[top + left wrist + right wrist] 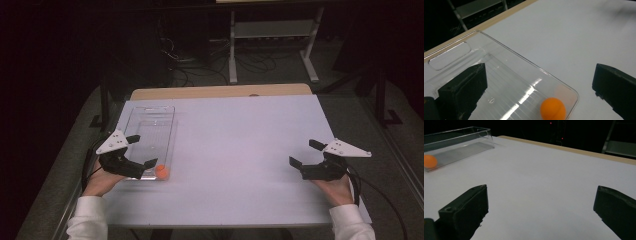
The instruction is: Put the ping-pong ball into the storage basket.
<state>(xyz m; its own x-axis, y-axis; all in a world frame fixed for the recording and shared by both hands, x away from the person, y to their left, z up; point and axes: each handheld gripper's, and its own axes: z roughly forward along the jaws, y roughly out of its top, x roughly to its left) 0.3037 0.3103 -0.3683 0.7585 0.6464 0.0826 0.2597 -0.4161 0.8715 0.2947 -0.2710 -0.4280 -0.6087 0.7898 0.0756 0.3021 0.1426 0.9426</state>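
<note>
An orange ball [161, 171] lies inside a clear plastic tray [150, 116], at the tray's near right corner. My left gripper [142, 150] hovers open over the tray's near end, with the ball [553, 109] low between its jaws and touching neither; one jaw is above the tray [506, 56], the other beyond its rim above the table. Near the table's right edge my right gripper [306, 153] stands open above bare white surface, nothing between its jaws. From there the ball [429, 161] and tray [466, 135] appear far off to the left.
The table [240, 145] has a white top with a wooden strip [220, 91] along its far edge. Beyond it, on a dark floor, stand a white metal frame [272, 35] and tangled cables [200, 65]. Cables trail from both grippers off the table's sides.
</note>
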